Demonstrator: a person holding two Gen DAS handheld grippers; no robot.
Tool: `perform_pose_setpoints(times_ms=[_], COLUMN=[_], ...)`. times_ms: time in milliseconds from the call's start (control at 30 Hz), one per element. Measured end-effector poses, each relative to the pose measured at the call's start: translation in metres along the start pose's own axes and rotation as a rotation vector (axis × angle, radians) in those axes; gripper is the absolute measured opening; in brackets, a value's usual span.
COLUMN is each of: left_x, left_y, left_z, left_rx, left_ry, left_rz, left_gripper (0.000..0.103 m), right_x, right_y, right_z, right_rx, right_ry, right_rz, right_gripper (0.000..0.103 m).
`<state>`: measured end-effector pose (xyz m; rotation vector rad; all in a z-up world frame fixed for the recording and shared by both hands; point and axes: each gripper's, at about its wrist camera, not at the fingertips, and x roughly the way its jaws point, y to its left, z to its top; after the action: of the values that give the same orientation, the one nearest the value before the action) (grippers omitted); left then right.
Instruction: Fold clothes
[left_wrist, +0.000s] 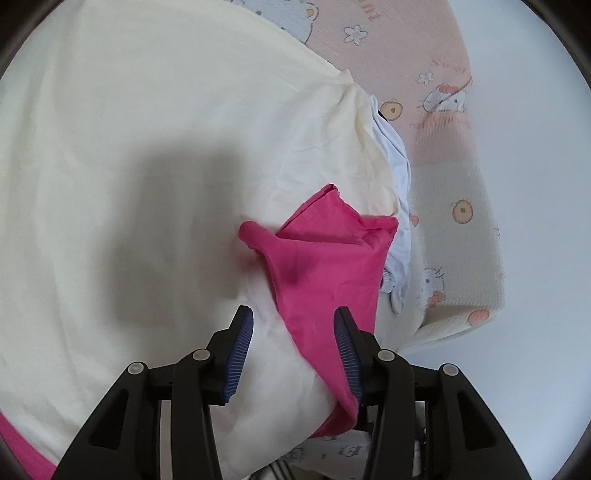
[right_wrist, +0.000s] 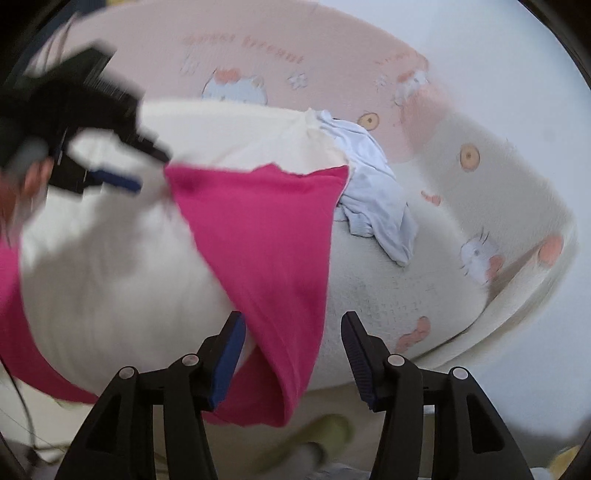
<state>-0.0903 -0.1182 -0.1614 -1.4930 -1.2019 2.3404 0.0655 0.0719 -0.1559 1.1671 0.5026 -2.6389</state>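
A cream shirt (left_wrist: 129, 147) with bright pink sleeves lies spread on the bed. One pink sleeve (left_wrist: 325, 266) is folded over the cream body. My left gripper (left_wrist: 293, 332) is open just above it, and the sleeve's lower part runs between the fingers and touches the right pad (left_wrist: 345, 354). In the right wrist view the same pink sleeve (right_wrist: 266, 251) passes down between the wide-apart fingers of my right gripper (right_wrist: 293, 339), which is open. My left gripper (right_wrist: 151, 170) appears blurred at the upper left, near the sleeve's top corner.
A crumpled pale blue-white garment (right_wrist: 373, 192) lies right of the shirt. Underneath is a pink and cream mat (right_wrist: 480, 206) printed with cartoon cats, its edge dropping to a pale floor on the right. A hand (right_wrist: 33, 181) holds the left gripper.
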Motion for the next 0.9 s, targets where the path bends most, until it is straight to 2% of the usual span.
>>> perform_pose_setpoints(times_ms=[67,300,400,467,533,633,700,767,900], left_x=[-0.006,-0.019,-0.015,-0.007,0.004,0.014,0.021,0.028,0.041], left_y=[-0.005,-0.022,-0.031,-0.038,-0.046,-0.049,-0.051,-0.054,-0.062], left_z=[-0.001,0.0,0.002,0.007,0.014,0.021,0.027,0.033,0.049], left_rx=[0.026,0.14,0.169,0.193,0.23,0.239,0.244,0.251,0.291], left_ry=[-0.009,-0.033,-0.026,-0.022,-0.017,-0.011,0.0,0.011,0.03], left_rz=[0.029,0.125,0.126,0.156,0.194,0.22,0.239,0.259,0.31], left_gripper=[0.042,0.042,0.042,0.042,0.042,0.042,0.042,0.042,0.042], right_x=[-0.002,-0.008,-0.006,-0.002,0.008,0.035,0.047,0.056,0.078], right_y=[-0.015,-0.055,-0.065,-0.073,-0.085,-0.105,-0.113,-0.117,-0.124], right_z=[0.005,0.031,0.045,0.055,0.063,0.076,0.087,0.097,0.122], right_rx=[0.07,0.172,0.181,0.213,0.26,0.352,0.386,0.394,0.352], right_ry=[-0.002,0.014,0.029,0.024,0.023,0.088,0.091,0.086,0.098], right_rz=[0.037,0.059,0.068,0.107,0.146,0.185,0.219,0.249,0.254], right_gripper=[0.054,0.055,0.056,0.06,0.064,0.064,0.064,0.064,0.064])
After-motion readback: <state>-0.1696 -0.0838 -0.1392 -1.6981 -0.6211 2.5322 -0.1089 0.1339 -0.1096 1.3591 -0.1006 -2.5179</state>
